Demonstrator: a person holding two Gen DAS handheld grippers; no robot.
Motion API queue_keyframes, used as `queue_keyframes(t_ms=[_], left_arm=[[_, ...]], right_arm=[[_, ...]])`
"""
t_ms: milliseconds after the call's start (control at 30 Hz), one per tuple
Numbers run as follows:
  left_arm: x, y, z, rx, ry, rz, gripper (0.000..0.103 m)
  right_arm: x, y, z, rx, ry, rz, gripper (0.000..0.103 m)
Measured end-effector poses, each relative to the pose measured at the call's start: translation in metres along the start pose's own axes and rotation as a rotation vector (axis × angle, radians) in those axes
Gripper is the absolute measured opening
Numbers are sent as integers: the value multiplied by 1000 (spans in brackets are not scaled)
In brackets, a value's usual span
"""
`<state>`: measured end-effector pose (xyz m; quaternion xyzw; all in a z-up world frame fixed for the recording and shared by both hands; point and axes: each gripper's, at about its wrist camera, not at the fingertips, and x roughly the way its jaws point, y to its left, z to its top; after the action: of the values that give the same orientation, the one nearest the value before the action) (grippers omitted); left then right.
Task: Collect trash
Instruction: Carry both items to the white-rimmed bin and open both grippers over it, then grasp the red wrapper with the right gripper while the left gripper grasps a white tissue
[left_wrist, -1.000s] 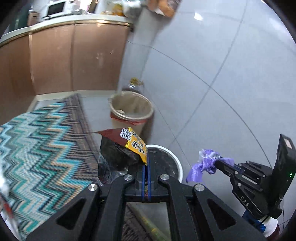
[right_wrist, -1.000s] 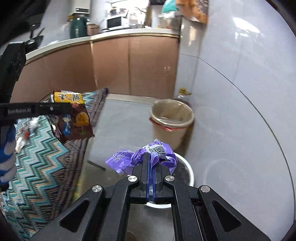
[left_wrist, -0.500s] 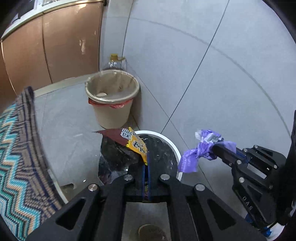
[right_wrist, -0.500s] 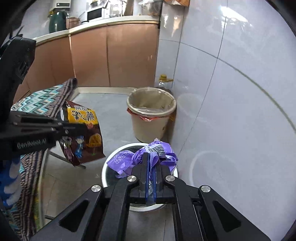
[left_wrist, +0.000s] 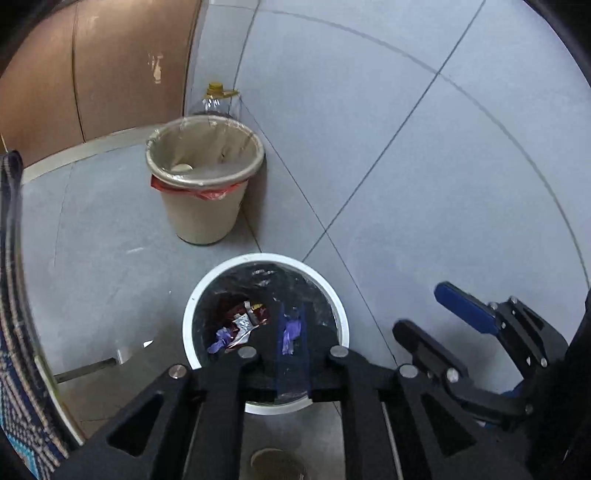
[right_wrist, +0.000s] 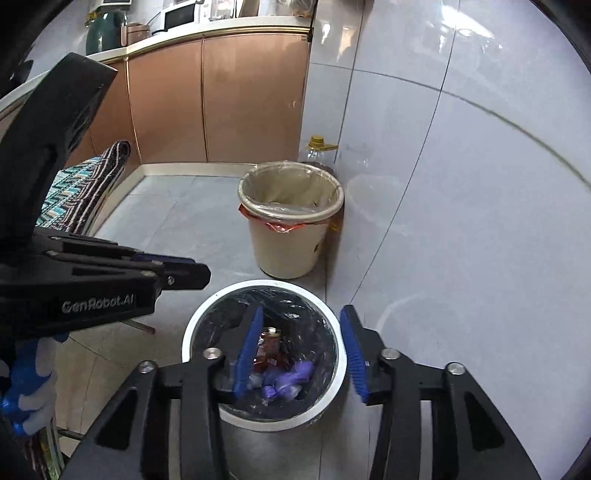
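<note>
**Fingers letting go, wrappers in bin**

Left wrist view: left gripper fingers nearly together, just opening, nothing btwn them. Right gripper beside it, jaws apart, empty. Both hang over the white-rimmed bin; purple wrapper and brown snack packet lie inside.

Right wrist view: right gripper jaws wide, opening, nothing clamped; purple wrapper at the bin's bottom. These 2 pieces look done; other trash can't be seen. Beige bin stands behind.
</note>
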<state>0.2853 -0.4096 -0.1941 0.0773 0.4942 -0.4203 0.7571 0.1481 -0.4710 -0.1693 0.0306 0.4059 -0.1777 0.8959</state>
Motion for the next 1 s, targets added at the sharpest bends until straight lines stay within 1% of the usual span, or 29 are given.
queue_keyframes(t_ms=[67,133,367,533,600,900,1000], left_arm=[[-14,1,-2,-2,-37,9,9],[-28,4,-4,-9,-66,20,10],[-90,32,-16,-78,-168,58,10],[-138,52,-28,-110,-237,107,10],[-151,59,-32,-121,-255,122,10],[-219,81,-65,-172,-342,189,10],[-242,90,-81,-192,-373,210,13]], right_arm=[[-12,4,1,-4,-17,17,48],[-23,10,3,-12,-41,42,52],[-72,49,8,-89,-132,101,55],[-98,74,12,-152,-183,128,58],[-109,84,13,-175,-201,139,58],[-143,122,12,-258,-255,175,59],[-157,137,10,-288,-268,192,60]])
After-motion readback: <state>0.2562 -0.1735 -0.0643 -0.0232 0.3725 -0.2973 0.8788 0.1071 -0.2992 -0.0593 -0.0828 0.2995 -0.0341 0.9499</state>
